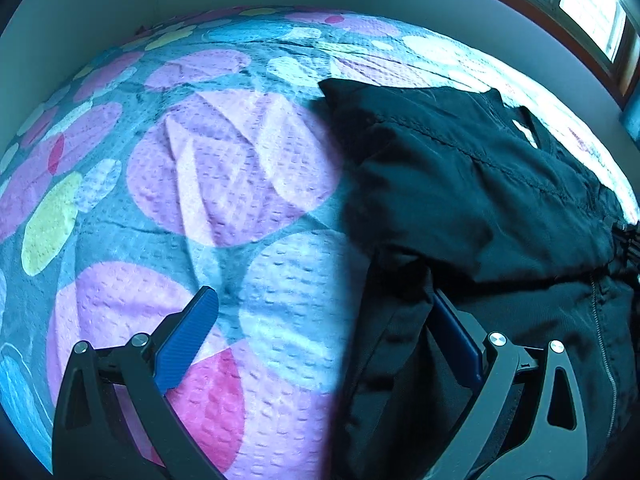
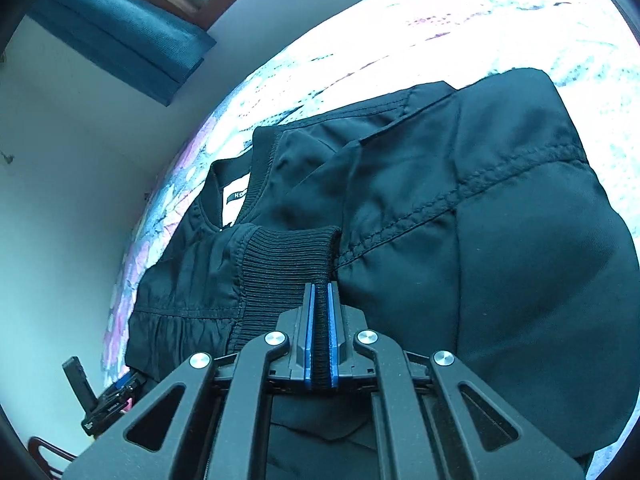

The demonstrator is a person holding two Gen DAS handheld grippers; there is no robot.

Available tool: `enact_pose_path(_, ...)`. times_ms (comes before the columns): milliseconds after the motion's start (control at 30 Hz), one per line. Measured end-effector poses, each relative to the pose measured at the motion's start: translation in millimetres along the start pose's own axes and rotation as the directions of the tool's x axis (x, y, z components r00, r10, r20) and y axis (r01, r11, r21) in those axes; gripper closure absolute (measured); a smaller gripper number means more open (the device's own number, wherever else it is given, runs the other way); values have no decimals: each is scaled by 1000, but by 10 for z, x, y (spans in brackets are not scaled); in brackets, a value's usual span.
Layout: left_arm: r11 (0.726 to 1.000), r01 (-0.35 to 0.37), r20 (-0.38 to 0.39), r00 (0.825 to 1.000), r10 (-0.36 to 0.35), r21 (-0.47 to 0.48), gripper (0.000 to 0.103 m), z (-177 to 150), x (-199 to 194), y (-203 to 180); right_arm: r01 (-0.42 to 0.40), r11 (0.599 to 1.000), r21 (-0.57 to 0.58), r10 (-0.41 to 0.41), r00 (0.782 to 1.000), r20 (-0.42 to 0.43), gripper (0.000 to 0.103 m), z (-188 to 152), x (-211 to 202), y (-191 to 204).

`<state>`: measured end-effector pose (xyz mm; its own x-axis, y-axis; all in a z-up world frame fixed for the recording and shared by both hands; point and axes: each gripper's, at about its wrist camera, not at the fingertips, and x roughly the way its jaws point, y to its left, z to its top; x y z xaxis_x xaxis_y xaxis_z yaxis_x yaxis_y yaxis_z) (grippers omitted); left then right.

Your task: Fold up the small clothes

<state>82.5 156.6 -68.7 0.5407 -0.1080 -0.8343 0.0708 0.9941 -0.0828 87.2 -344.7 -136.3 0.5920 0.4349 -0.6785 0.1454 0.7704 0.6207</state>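
Two grippers, right gripper clamped on jacket cuff, left gripper wide apart.

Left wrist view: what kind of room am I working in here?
Most likely a bedroom. The black jacket lies on a bed with a quilted circle-patterned bedspread, set against a plain wall under a wood-framed window.

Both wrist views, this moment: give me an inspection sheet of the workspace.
Surface: quilted bedspread with pastel circles, part sunlit.
Job's things: black zip-up jacket with ribbed knit cuffs, partly folded on the bed.
Clutter: nothing seen.
Grippers: right tool shut on a ribbed cuff; left tool open, one finger over the bedspread, the other at the jacket's edge.
Cables: nothing seen.
Surroundings: pale wall, wood-framed window, blue curtain.
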Motion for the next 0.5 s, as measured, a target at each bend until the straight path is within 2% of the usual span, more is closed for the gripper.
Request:
enact_pose_path(133, 995, -7, 3, 1000, 8, -96, 2, 10, -39, 211, -23, 999, 33, 24, 1000, -17, 94, -8, -51, -108)
enact_pose_path(200, 987, 45, 12, 999, -43, -153, 2, 11, -82, 343, -46, 997, 54, 47, 999, -22, 94, -14, -98, -166)
enact_pose_path(267, 987, 46, 5, 999, -45, -155, 2, 9, -107, 382, -20, 998, 60, 21, 1000, -13, 94, -36, -196, -212)
enact_pose_path(400, 992, 30, 1, 1000, -30, -124, 2, -37, -158, 367, -45, 995, 86, 44, 999, 15, 91, -101, -490, -345)
enact_pose_path(500, 994, 39, -2, 999, -40, -98, 2, -102, -230, 373, -19, 998, 62, 16, 999, 37, 91, -191, -771, -415)
